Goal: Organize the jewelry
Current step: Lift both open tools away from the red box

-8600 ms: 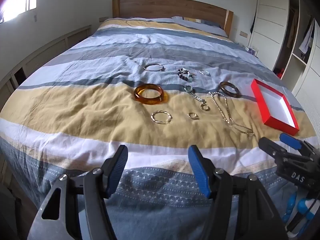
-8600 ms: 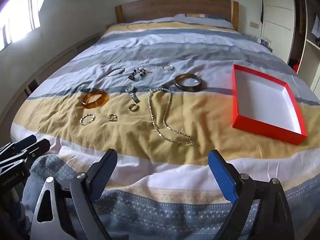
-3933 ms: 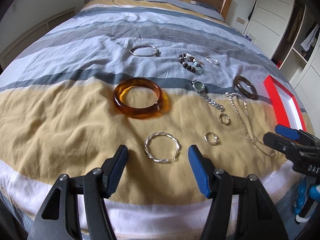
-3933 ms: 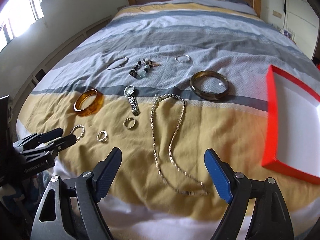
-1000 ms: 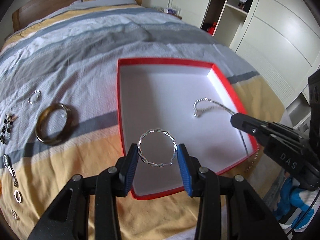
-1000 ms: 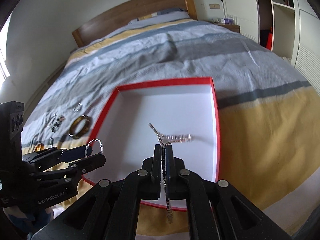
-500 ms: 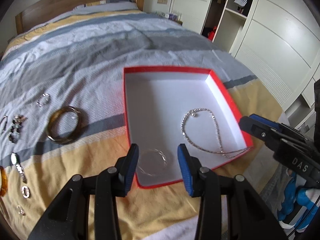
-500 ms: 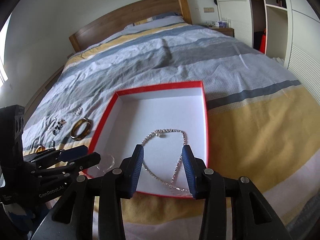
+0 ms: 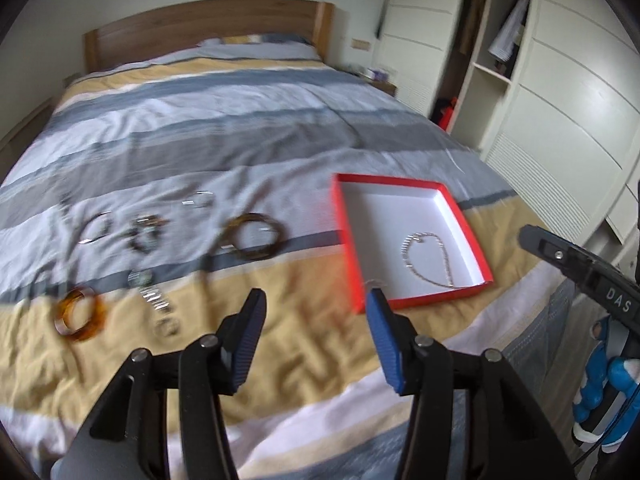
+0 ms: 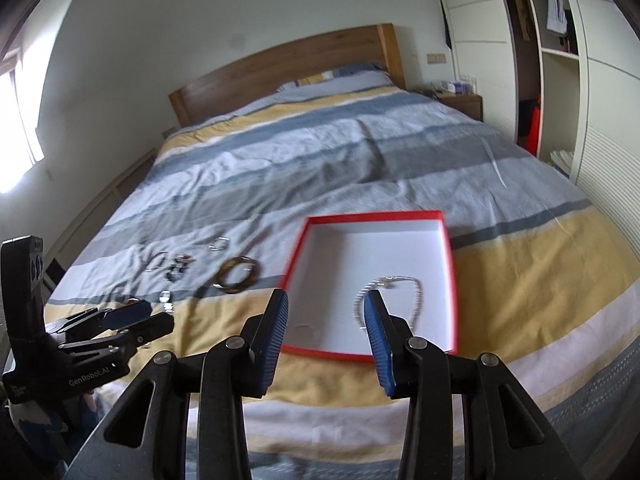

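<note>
The red box [image 9: 468, 224] [image 10: 368, 218] lies on the striped bedspread and holds the silver necklace [image 9: 430, 254] [image 10: 416, 292] and the twisted silver bangle [image 10: 306, 328]. My left gripper [image 9: 316, 304] is open and empty above the yellow stripe, left of the box. My right gripper [image 10: 325, 310] is open and empty above the box's near edge. Left of the box lie a dark bangle [image 9: 254, 238] [image 10: 238, 274], an amber bangle [image 9: 80, 314], a watch [image 9: 150, 290], a bead bracelet [image 9: 146, 234], thin silver bangles [image 9: 94, 228] and small rings [image 9: 168, 326].
The wooden headboard [image 9: 208, 36] is at the far end. White wardrobes [image 9: 568, 92] and open shelves stand along the right side of the bed. The bed's near edge is just below both grippers. The left wrist view is motion-blurred.
Both grippers have opened wider and pulled back and up from the box. The twisted bangle and the necklace, let go half a second earlier, now lie in the box. The left gripper has swung left.
</note>
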Available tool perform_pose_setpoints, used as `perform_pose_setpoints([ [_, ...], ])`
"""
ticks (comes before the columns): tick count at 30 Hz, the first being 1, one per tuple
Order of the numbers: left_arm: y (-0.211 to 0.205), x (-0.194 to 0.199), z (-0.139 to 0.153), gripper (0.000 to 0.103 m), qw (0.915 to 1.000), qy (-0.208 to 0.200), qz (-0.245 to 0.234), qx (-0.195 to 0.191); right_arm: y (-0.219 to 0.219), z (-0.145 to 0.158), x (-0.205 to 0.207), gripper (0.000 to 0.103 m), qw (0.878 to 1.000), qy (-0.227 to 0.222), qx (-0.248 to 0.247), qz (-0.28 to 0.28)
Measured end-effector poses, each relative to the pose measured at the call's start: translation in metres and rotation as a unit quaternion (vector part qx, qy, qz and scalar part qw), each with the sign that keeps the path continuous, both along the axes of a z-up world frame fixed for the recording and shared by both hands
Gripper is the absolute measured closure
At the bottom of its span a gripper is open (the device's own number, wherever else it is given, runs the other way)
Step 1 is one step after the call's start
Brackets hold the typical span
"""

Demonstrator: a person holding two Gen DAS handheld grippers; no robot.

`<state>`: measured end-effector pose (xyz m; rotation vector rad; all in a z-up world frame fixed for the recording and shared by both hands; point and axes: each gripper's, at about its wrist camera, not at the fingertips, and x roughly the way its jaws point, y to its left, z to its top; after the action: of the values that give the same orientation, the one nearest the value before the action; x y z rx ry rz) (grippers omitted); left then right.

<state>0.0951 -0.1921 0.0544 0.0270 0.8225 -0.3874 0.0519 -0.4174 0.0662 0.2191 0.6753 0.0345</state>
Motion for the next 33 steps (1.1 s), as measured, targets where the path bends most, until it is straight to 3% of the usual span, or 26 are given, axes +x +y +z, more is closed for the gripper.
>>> perform_pose_setpoints([
  [7,0.099,-0.043,0.024,0.049,0.9967,-0.027,0.077,0.004,0.051,0.028,-0.031,0.063,0.999,-0.025,0.003,0.024],
  [15,0.182,-0.091,0.027,0.049,0.9899,-0.039,0.136,0.002,0.105,0.050,-0.067,0.063,0.998,-0.041,-0.009,0.055],
  [23,0.199,-0.113,0.008,0.049,0.9898,-0.031,0.139,-0.003,0.136,0.054,-0.077,0.063,0.996,-0.043,-0.027,0.079],
  [33,0.201,-0.093,-0.027,0.049,0.9911,-0.003,0.132,-0.013,0.153,0.026,-0.054,0.070,0.995,-0.010,-0.030,0.100],
])
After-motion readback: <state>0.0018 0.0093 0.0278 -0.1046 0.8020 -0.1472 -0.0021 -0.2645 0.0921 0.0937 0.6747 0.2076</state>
